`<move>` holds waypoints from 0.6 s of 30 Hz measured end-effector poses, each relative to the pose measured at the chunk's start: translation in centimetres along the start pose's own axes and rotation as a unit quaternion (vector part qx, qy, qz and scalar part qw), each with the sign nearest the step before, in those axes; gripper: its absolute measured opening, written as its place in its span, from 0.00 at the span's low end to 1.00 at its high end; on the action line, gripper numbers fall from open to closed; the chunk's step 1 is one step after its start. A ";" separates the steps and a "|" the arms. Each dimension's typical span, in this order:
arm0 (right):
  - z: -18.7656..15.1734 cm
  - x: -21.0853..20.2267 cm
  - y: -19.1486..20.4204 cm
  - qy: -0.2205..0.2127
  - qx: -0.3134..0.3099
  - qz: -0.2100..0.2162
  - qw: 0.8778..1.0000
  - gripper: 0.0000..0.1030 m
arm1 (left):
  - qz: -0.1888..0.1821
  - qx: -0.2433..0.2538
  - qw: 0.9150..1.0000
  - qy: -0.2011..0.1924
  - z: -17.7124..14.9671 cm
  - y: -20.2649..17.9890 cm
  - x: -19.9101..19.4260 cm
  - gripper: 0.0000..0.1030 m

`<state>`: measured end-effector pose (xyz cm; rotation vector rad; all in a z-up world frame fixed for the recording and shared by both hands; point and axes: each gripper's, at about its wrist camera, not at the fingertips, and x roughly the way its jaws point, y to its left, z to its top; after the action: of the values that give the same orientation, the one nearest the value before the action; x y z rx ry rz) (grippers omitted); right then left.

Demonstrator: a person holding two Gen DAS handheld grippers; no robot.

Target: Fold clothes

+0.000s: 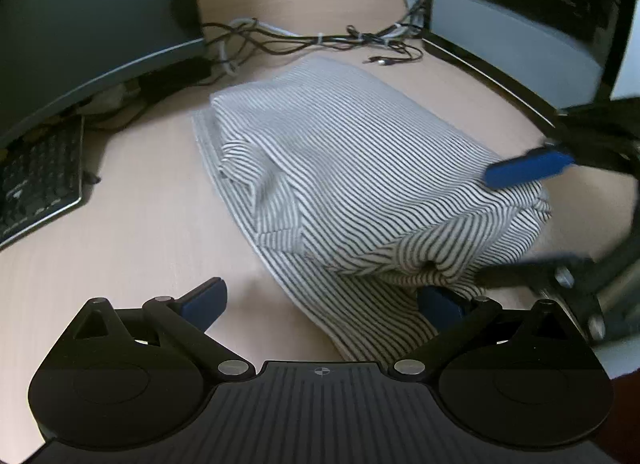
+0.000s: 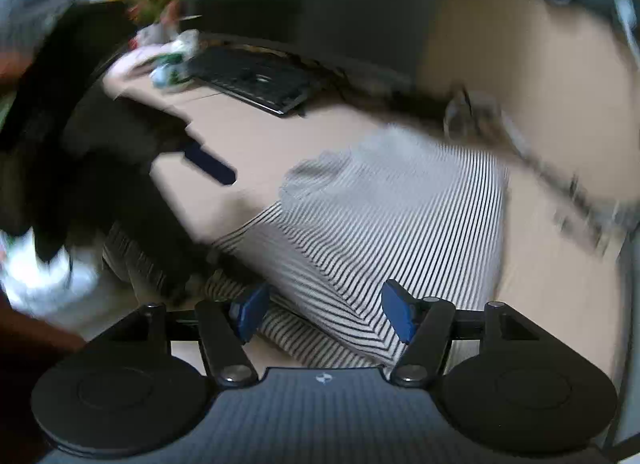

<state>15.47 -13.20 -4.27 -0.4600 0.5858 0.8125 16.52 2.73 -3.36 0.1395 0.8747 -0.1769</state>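
Striped shirt (image 1: 360, 167) lies folded on desk (image 1: 140, 232). Left gripper (image 1: 320, 304) fingers spread wide at its near edge. Right gripper (image 2: 324, 314) fingers spread, straddling cloth, not pinching.

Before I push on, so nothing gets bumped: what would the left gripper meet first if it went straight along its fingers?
Most likely the striped garment: the left gripper stands open with the garment's near edge between its fingers, and the folded bulk lies just ahead. Depth is uncertain.
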 end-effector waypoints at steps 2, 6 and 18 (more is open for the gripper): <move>-0.4 -0.1 1.3 -0.005 -0.047 -0.014 0.999 0.60 | 0.001 -0.009 1.000 0.005 -0.2 0.6 -0.1 1.00; -0.5 1.2 3.0 -0.011 -0.098 -0.034 0.995 0.35 | 0.007 -0.054 0.998 0.017 -0.8 2.3 0.0 1.00; 0.7 3.2 3.1 0.000 -0.059 -0.003 0.998 0.13 | 0.013 -0.127 0.992 -0.015 -0.5 5.5 -2.9 1.00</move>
<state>15.07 -9.19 -6.27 -0.5698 0.5375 0.8453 15.48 8.46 -1.19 -0.0880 0.8581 -0.0417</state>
